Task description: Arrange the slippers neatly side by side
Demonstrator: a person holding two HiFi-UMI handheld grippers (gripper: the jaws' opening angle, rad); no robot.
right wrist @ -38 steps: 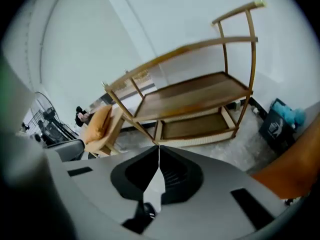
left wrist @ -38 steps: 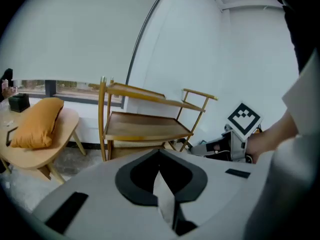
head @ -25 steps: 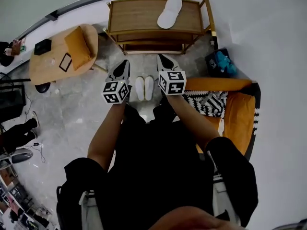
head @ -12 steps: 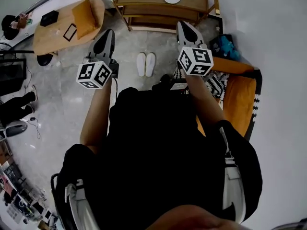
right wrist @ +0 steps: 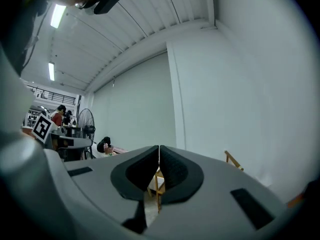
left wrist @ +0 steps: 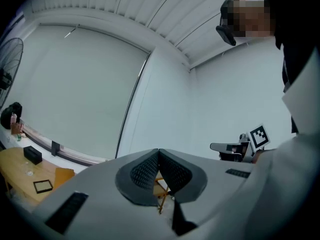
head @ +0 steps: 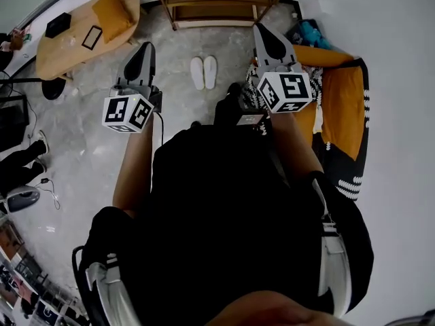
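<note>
Head view, read from left to right. At far left we noted a wooden table (head: 68, 43) carrying an orange cushion (head: 112, 13) and a small black box (head: 58, 24). Next came the left gripper (head: 145, 48), held well above the grey floor (head: 88, 134). In the left gripper view its jaws (left wrist: 158, 155) met edge to edge, clenched on nothing.

At centre lay the slippers (head: 204, 72), a white pair on the floor just in front of a wooden rack (head: 217, 9), toes toward it. They sat parallel and close together. They were small in this view, so we could not tell whether the two touched. Neither gripper was near them; both hung well apart from the pair, one on each side.

To the right, the right gripper (head: 262, 34) pointed the same way as its partner. In the right gripper view its jaws (right wrist: 159, 153) were likewise pressed together and empty. Beyond it lay an orange seat (head: 343, 107) beside a black-and-white patterned cloth (head: 319, 90).

We judged the arranging step to be complete, or very nearly so. The next move seemed to call only for a check of alignment. Any correction would have required lowering one gripper to the floor and parting its jaws first.
</note>
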